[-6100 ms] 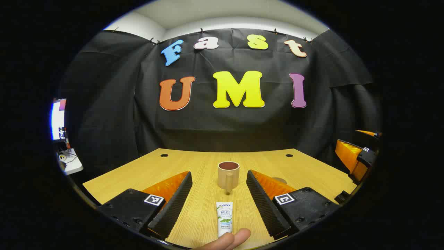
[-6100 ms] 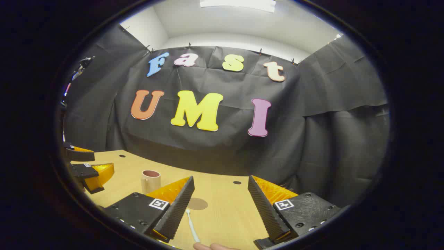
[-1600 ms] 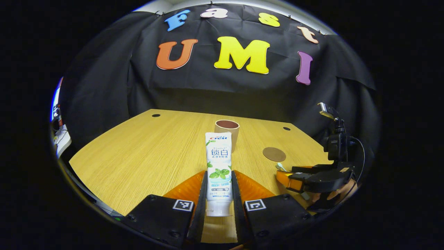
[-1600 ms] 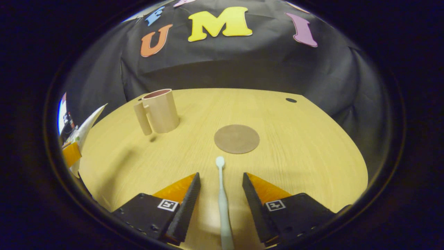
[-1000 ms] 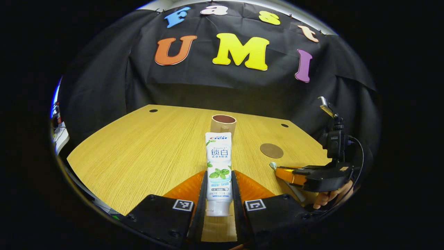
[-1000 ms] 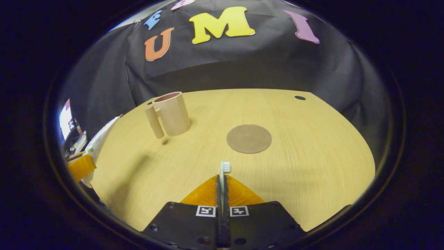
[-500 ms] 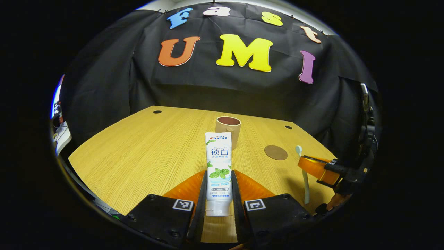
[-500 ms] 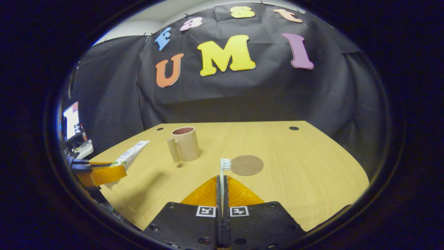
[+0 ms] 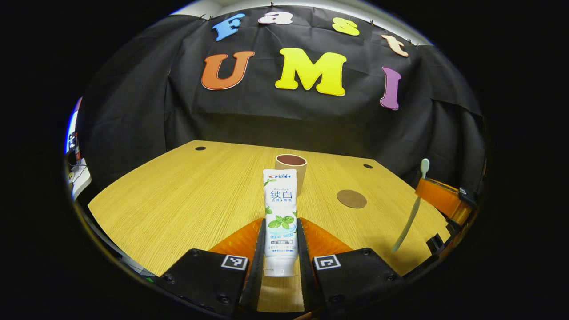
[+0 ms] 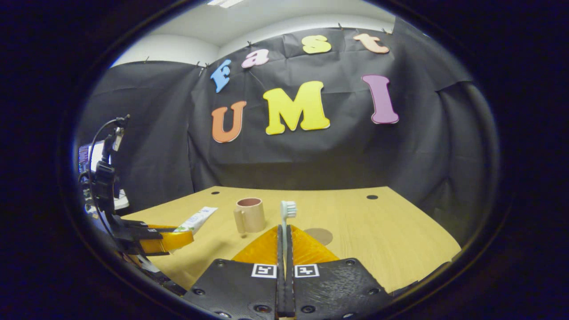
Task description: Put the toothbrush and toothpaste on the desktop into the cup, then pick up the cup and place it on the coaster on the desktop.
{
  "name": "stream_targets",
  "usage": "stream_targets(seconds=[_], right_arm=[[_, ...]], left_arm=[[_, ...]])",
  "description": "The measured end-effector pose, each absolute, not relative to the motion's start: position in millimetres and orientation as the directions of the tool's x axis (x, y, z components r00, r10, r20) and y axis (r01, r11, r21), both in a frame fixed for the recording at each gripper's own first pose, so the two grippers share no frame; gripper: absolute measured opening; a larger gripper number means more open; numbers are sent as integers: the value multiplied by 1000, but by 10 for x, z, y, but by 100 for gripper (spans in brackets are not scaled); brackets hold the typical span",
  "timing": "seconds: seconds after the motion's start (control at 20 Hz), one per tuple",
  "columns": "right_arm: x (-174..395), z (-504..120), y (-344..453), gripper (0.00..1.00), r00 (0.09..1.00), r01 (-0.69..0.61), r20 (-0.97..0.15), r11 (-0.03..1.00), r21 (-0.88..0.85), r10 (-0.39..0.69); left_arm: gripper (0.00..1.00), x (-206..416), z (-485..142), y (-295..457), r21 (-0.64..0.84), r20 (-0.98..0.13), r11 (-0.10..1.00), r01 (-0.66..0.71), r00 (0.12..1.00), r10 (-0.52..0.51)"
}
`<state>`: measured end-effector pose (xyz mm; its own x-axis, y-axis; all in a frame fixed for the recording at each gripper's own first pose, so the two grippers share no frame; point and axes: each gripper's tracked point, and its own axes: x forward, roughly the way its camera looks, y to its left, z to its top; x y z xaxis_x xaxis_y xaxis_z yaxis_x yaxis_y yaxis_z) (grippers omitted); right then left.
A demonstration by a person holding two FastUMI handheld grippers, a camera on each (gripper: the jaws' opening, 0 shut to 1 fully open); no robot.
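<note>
In the left gripper view, your left gripper [image 9: 280, 249] is clamping the toothpaste [image 9: 280, 213] between both fingers, cap end toward you and flat end pointing at the cup [image 9: 291, 171]. That hold is looking the same as half a second ago. What is changing is off to the right: your right gripper [image 9: 438, 198] is now sitting higher at the edge of the view than it was a moment ago, and the toothbrush [image 9: 411, 211] is hanging in the air with its head up and its handle slanting down over the worktop [image 9: 178, 204]. The coaster [image 9: 351, 198] is lying bare between the cup and that gripper.

In the right gripper view, your right gripper [image 10: 284, 253] is pinching the toothbrush [image 10: 286, 218] with its fingers closed tight on the handle, bristle head standing above the tips. The worktop [image 10: 391, 244] is sitting lower in this view than half a second ago, so the brush is clearly off the surface. The cup [image 10: 250, 214] is standing upright just left of the brush head, handle toward you, with the coaster [image 10: 321, 235] partly hidden behind your fingers. Your left gripper [image 10: 166, 240] is holding the toothpaste [image 10: 195, 220] out at the left.

Both items are lifted, so I judge the pick-ups done and the drops into the cup next. Nothing is standing between either gripper and the cup; the narrow mouth and your two grippers crowding it are the main worry.
</note>
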<state>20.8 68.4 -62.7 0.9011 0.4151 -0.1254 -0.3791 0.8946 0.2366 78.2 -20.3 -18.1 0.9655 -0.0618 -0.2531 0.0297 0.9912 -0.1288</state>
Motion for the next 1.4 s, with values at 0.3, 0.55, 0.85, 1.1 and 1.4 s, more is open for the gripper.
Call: stream_targets(seconds=[0.3,0.55,0.85,1.1,1.4], right_arm=[[56,-382,715,0,903,-413,-35,890,193,427],[48,-417,764,0,895,-428,-39,881,200,443],[91,-491,624,0,905,-407,-35,886,222,425],[167,-620,490,0,914,-381,-50,895,232,403],[231,-721,344,0,918,-367,-56,894,258,393]], left_arm=[[40,845,-22,-180,-131,-186,991,39,980,-63],[40,979,210,-267,-130,-115,985,109,986,-124],[40,1395,627,-272,-160,-59,979,126,989,-137],[40,2065,1125,-320,-115,69,979,170,984,-163],[40,2632,909,-451,-114,23,970,213,977,-212]])
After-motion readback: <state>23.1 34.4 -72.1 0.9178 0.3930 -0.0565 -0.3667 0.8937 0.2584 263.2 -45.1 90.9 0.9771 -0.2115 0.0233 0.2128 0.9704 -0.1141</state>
